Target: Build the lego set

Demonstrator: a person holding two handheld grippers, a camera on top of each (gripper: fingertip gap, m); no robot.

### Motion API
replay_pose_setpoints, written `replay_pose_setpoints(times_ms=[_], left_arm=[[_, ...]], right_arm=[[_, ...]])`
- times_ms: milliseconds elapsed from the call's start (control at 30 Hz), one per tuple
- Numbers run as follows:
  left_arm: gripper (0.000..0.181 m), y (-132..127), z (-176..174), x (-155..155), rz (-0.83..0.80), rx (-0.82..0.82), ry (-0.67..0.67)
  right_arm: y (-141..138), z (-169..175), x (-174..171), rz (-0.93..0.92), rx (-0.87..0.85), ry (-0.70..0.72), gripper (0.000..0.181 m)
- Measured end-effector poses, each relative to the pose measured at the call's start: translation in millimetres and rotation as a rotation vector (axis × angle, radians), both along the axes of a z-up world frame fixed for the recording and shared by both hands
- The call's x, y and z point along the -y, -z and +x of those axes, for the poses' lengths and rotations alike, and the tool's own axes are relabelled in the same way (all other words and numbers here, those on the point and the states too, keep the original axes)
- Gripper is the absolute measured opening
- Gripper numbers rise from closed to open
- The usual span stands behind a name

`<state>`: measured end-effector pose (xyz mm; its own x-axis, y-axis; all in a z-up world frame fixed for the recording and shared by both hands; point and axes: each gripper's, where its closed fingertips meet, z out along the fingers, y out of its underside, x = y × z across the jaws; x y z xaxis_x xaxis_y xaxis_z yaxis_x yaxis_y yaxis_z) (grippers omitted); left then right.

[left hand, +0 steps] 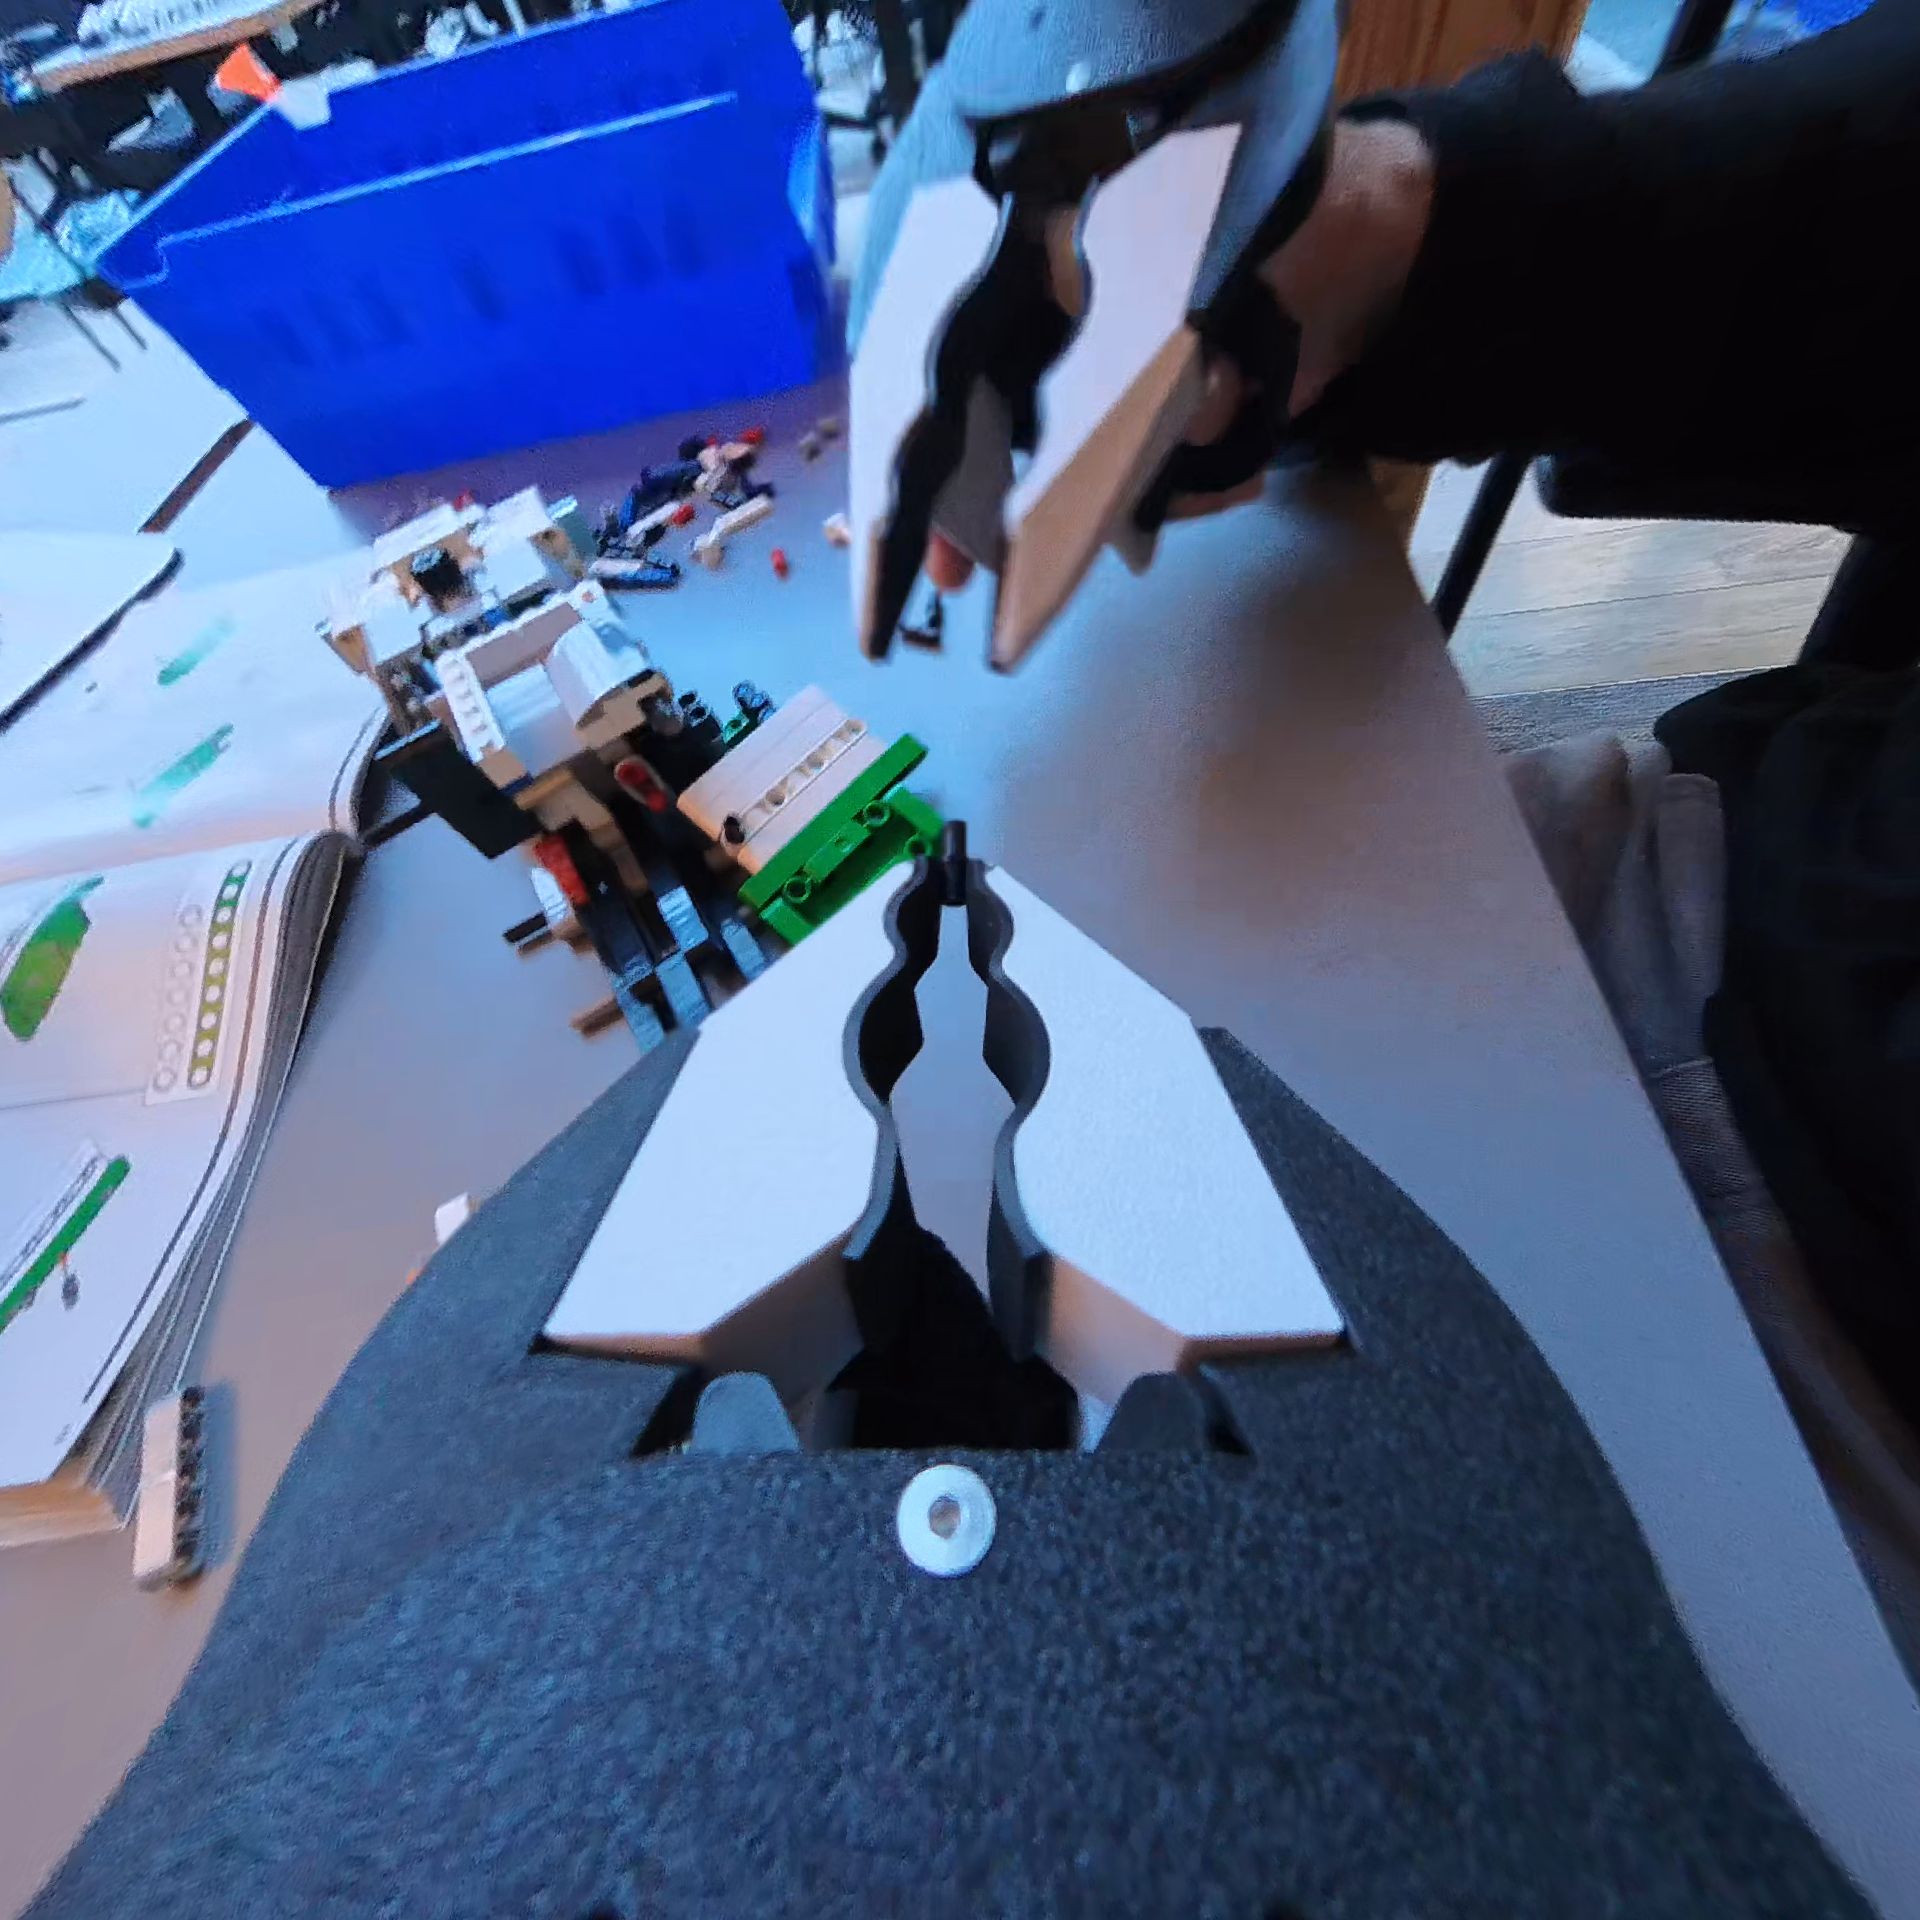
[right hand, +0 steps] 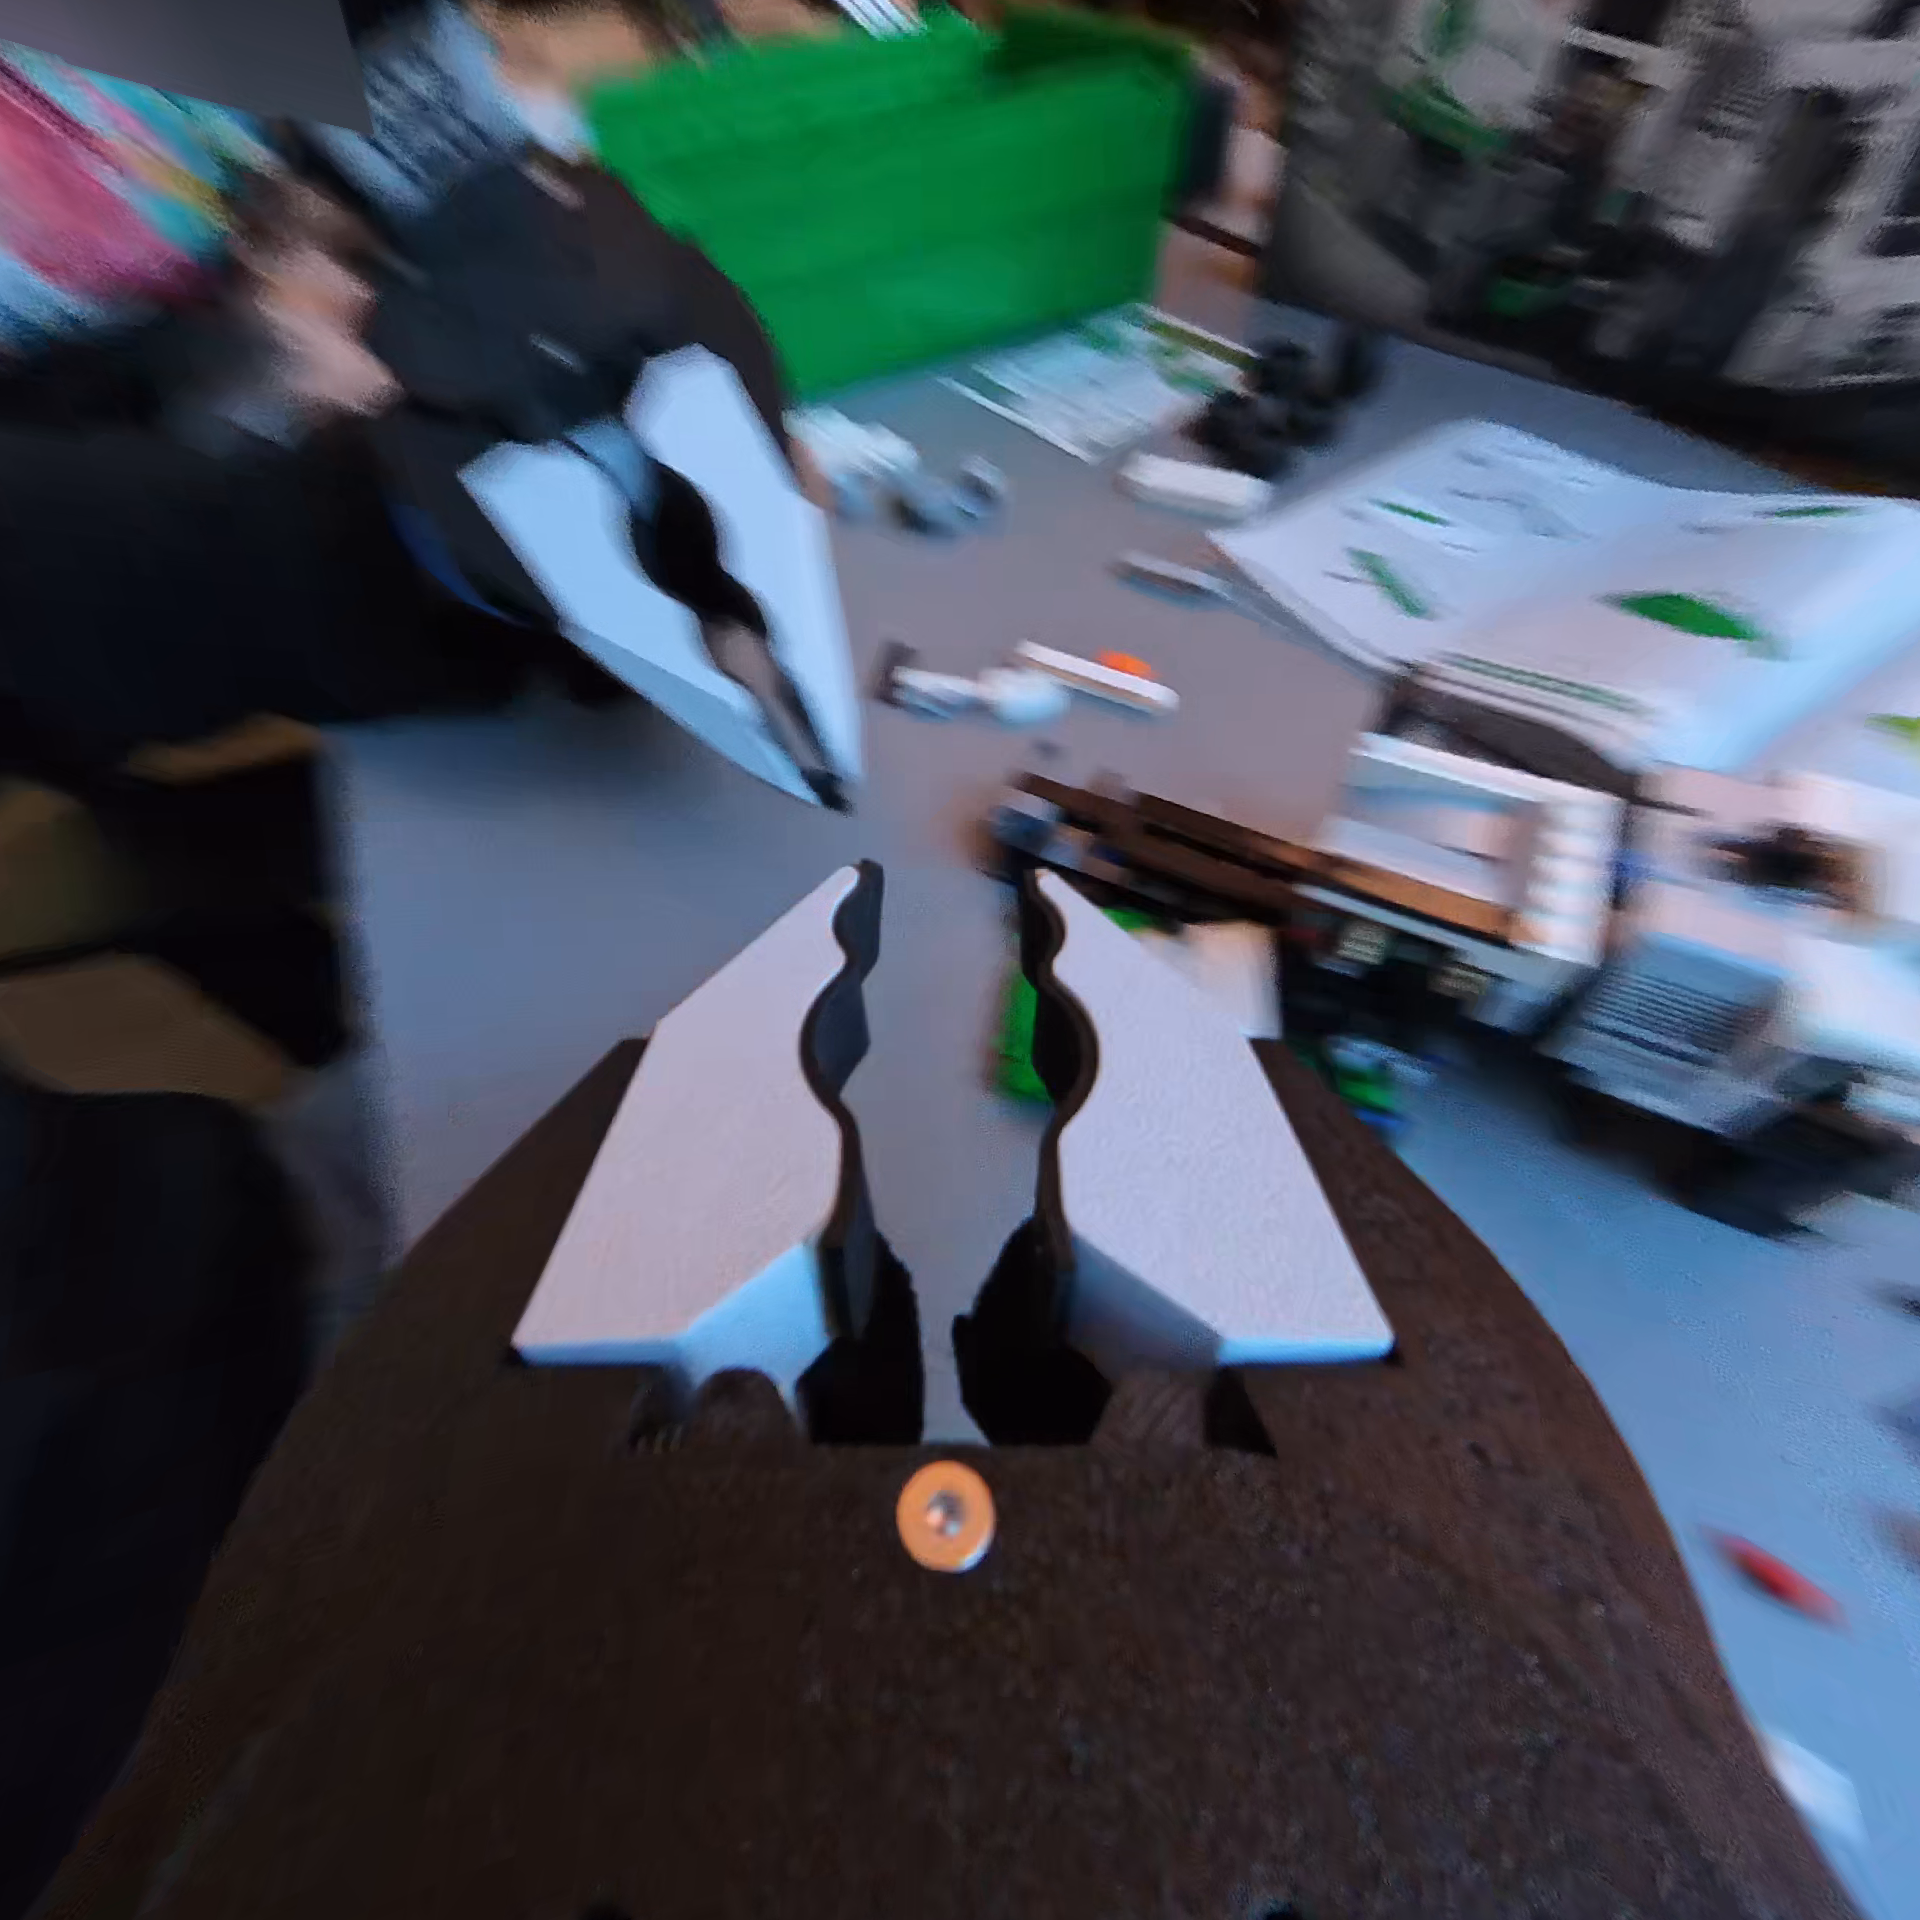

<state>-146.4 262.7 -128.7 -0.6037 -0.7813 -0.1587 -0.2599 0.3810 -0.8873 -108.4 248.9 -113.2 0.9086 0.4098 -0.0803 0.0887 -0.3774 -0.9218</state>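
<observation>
Here, in the left wrist view, the left gripper [left hand: 951,883] is pinching a small black pin [left hand: 953,854] at its fingertips, hovering just beside the green plate [left hand: 831,842] at the near right end of the lego model [left hand: 582,727]. The model — white, black and green — is lying on the grey table [left hand: 1195,831], with loose pieces [left hand: 686,509] scattered beyond it and a blue bin [left hand: 488,260] standing at the far left. An open instruction booklet [left hand: 135,1039] is lying at the left. Up at the far right, the right gripper [left hand: 935,634] is hanging above the table in a dark-sleeved hand [left hand: 1340,270], its fingers spread.

In the right wrist view, heavily blurred, the right gripper [right hand: 951,883] is standing with its fingers spread and nothing between them. The left gripper [right hand: 831,784] is pointing down at the far left — its tips pressed close together. The model [right hand: 1455,914] is sitting at the right, the booklet [right hand: 1558,582] behind it, and a green bin [right hand: 894,187] is standing at the far side.
</observation>
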Motion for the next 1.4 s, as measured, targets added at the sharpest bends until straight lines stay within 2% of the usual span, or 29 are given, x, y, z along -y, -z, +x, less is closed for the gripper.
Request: replay_pose_setpoints(times_ms=[67,133,300,500,667,800,900,1000,1067,1167,1267,1400], left_arm=[[0.003,-4.7,-3.7,9.6,-0.016,0.018,0.044],[0.003,-7.1,-7.5,19.2,-0.054,0.009,0.090],[0.003,-10.5,-14.4,33.0,-0.159,-0.041,0.160],[0.003,-16.6,-18.4,37.4,-0.288,-0.104,0.201],[0.003,-7.7,-18.9,37.4,-0.203,-0.108,0.189],[0.003,1.4,-11.9,26.9,-0.105,-0.086,0.110],[0.003,-1.5,-6.0,23.0,-0.023,-0.006,0.062],[0.003,-2.0,-0.1,20.5,0.137,0.100,0.014],[0.003,-4.7,0.3,23.4,0.200,0.158,0.003],[0.003,-13.0,0.7,26.1,0.232,0.225,-0.012],[0.003,-13.2,-0.1,27.8,0.229,0.225,-0.002],[0.002,-14.7,-1.0,30.2,0.228,0.240,0.004]], right_arm=[[-6.0,-30.7,8.1,0.017,-0.144,-0.115,0.029],[-8.5,-47.5,11.3,0.047,-0.169,-0.195,0.030],[3.5,-55.2,8.2,0.085,0.031,-0.225,0.019],[2.6,-57.7,12.2,0.126,0.116,-0.253,0.004],[8.8,-57.9,13.8,0.096,0.131,-0.260,0.005],[14.7,-30.7,17.7,0.015,0.130,-0.185,0.006],[19.6,-12.8,19.2,-0.107,-0.013,-0.127,0.018],[8.6,-23.5,14.9,-0.134,-0.289,-0.151,0.021],[3.6,-31.1,13.4,-0.139,-0.401,-0.183,0.021],[4.8,-39.8,11.8,-0.151,-0.439,-0.209,0.021],[3.5,-44.6,9.7,-0.137,-0.452,-0.213,0.019],[-2.6,-45.5,10.3,-0.122,-0.539,-0.233,0.004]])
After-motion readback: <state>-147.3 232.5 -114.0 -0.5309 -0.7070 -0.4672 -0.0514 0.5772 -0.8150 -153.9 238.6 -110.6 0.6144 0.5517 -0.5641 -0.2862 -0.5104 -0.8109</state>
